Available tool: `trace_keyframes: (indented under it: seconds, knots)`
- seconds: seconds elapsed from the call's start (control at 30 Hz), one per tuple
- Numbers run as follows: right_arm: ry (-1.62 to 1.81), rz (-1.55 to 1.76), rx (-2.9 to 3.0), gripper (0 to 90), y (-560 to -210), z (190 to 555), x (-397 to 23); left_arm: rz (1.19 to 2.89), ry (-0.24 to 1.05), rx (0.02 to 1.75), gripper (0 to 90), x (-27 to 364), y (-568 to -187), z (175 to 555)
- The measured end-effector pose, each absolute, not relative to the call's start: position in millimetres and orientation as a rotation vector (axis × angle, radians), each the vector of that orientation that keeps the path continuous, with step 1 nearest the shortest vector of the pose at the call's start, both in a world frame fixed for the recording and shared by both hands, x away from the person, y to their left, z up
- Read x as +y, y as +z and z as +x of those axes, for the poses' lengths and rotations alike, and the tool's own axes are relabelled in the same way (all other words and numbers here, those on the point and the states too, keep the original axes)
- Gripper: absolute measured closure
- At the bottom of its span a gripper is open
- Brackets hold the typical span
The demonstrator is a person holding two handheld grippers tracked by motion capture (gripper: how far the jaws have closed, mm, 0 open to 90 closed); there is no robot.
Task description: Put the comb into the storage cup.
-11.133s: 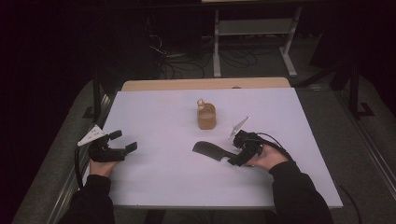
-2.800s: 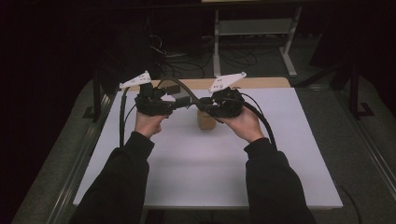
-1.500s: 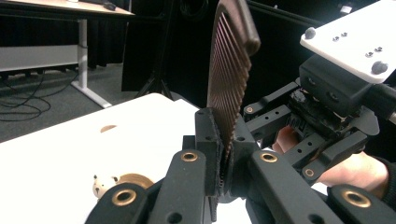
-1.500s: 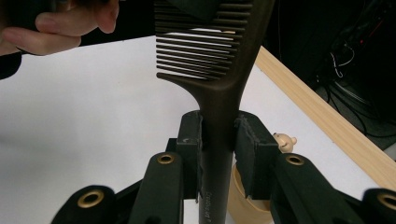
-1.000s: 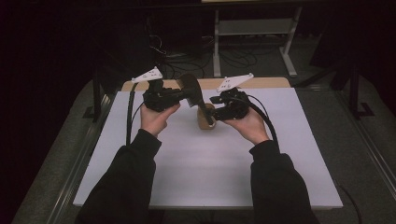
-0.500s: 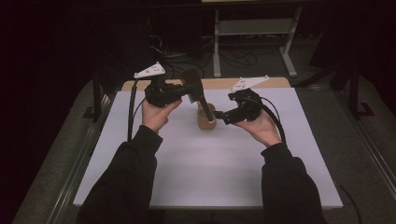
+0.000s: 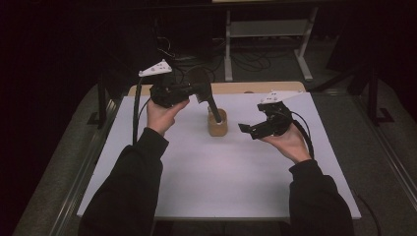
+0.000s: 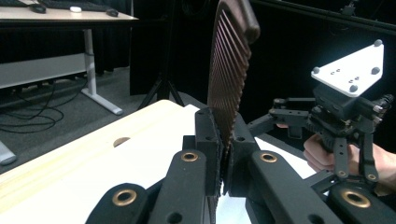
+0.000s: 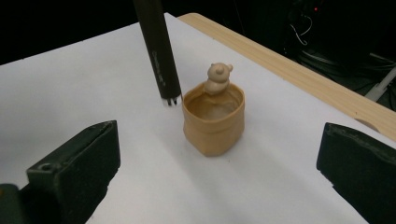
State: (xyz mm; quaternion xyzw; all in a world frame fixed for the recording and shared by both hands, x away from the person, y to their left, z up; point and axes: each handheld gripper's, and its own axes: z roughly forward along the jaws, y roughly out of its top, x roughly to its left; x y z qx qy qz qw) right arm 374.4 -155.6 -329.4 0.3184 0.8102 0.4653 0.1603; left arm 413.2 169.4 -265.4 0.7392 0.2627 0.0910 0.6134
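Note:
My left gripper point(image 7: 193, 91) is shut on the ribbed head of a dark brown brush point(image 7: 199, 81), held up over the back of the table. The left gripper view shows my left gripper point(image 8: 223, 135) with both pads pressed on the brush head point(image 8: 231, 70). The black handle point(image 9: 159, 51) slants down, and its tip hangs just beside the rim of a tan cup point(image 9: 215, 119) with a small bear figure point(image 9: 218, 74) on its edge. My right gripper point(image 7: 246, 130), to the right of the cup point(image 7: 217, 125), has just been opening; it stands open with nothing between its jaws.
A white sheet point(image 7: 221, 182) covers the table, with a wooden strip point(image 7: 255, 87) along its far edge. Beyond it are dark floor, cables and the legs of a desk point(image 7: 305, 64).
My right gripper has let go of the brush handle, opened wide and drawn away to the right and slightly down. The left gripper keeps the brush in place.

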Motion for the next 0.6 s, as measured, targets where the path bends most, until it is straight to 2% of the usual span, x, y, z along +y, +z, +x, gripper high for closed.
trace_keyframes:
  seconds: [0.6]
  knots:
    - [1.371,0.959,2.281,0.0,-346.7,352.0,-192.6,1.692,0.249,0.598,87.2,170.1,-246.7,423.1]
